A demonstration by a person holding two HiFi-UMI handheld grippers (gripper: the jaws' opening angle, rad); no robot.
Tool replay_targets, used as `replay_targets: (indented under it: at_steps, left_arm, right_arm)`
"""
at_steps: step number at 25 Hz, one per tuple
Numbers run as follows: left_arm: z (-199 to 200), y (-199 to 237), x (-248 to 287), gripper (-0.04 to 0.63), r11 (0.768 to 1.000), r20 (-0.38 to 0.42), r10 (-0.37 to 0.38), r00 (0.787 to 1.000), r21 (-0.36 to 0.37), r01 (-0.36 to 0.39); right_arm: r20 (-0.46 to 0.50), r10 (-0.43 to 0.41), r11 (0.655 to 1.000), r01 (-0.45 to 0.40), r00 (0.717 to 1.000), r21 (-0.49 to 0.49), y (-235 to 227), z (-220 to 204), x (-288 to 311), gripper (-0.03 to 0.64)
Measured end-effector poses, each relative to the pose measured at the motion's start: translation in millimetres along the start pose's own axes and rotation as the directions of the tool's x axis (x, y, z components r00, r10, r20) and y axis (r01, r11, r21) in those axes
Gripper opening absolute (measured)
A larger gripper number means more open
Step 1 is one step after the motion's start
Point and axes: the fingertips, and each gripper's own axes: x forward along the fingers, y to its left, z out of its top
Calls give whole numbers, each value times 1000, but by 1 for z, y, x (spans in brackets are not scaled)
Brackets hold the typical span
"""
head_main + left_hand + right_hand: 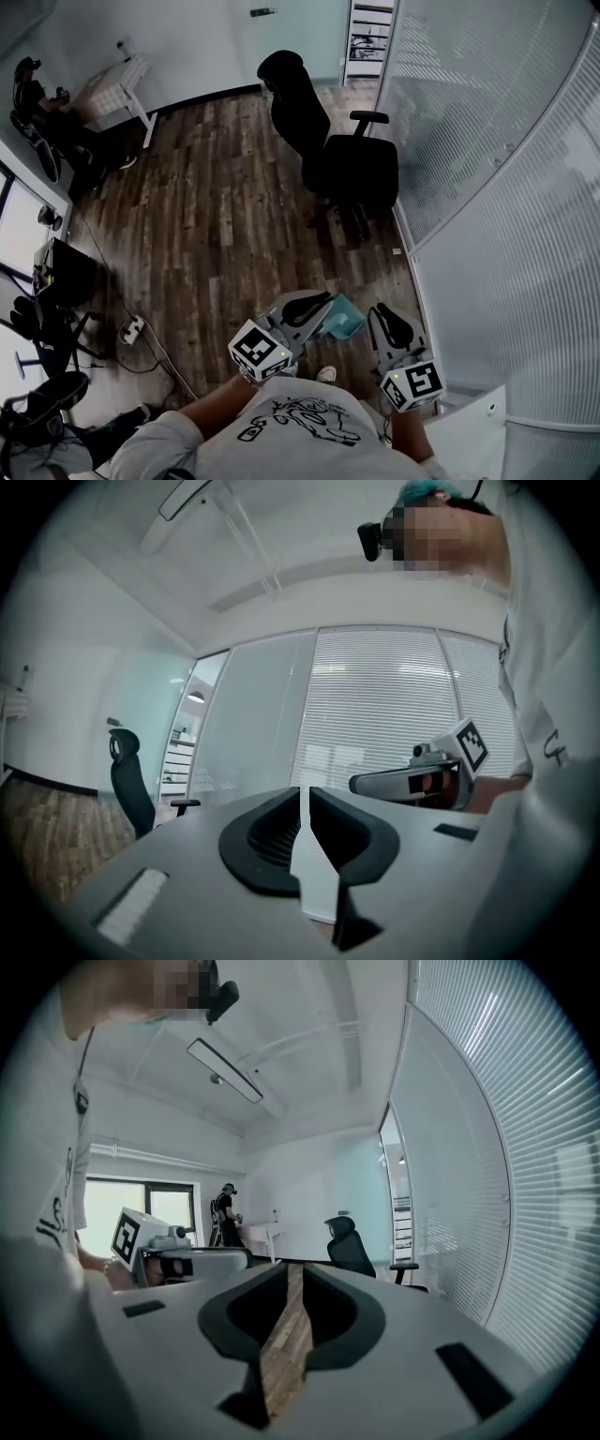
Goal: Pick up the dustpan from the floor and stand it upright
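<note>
Grey and close to our chest, the left gripper (324,302) and right gripper (382,314) hover over the floor (216,216). Each has its jaws drawn together to a thin slit, with nothing between them. Both gripper views look out across the room, not down.

Just past them, at 12 o'clock from our shoe (326,373), lies a teal piece we take to be the dustpan (347,321). The left gripper covers its 9 o'clock side, so we cannot tell where the handle runs.

The reach seems not yet begun. To do it well, we judge we should spread one pair of jaws, tip it down, and find the handle or a firm rim. Closing across a thin part rather than the broad tray should let the pan pivot up without slipping. The other gripper can steady the base. The glass wall (487,187) at 3 o'clock is near, so we should swing clear of it.

The dustpan sits below and between the two sets of fingertips, nearer the left, seemingly apart from both.

Farther out at 12 o'clock stands a chair (352,169). Far off at 10 o'clock are a desk (117,82) and a person (30,94).
</note>
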Motion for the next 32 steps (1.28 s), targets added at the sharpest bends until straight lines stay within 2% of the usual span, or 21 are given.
replay_targets:
  at_steps: [10,16,32]
  left_arm:
    - [40,-15,-10,28,999,18,-4,1000,52,3]
    - [57,-7,-10,28,997,34,19,999,77,-21]
    - [47,-14,-14,28,999,42,0,999,53,-2]
  right_arm:
    - [48,17,998,-14,999,-53,22,47,-12,46]
    - [33,-17,994,20,999,-107,23,54,-10,35]
    - [46,-83,985,89,995,-145,20,50,-18,32]
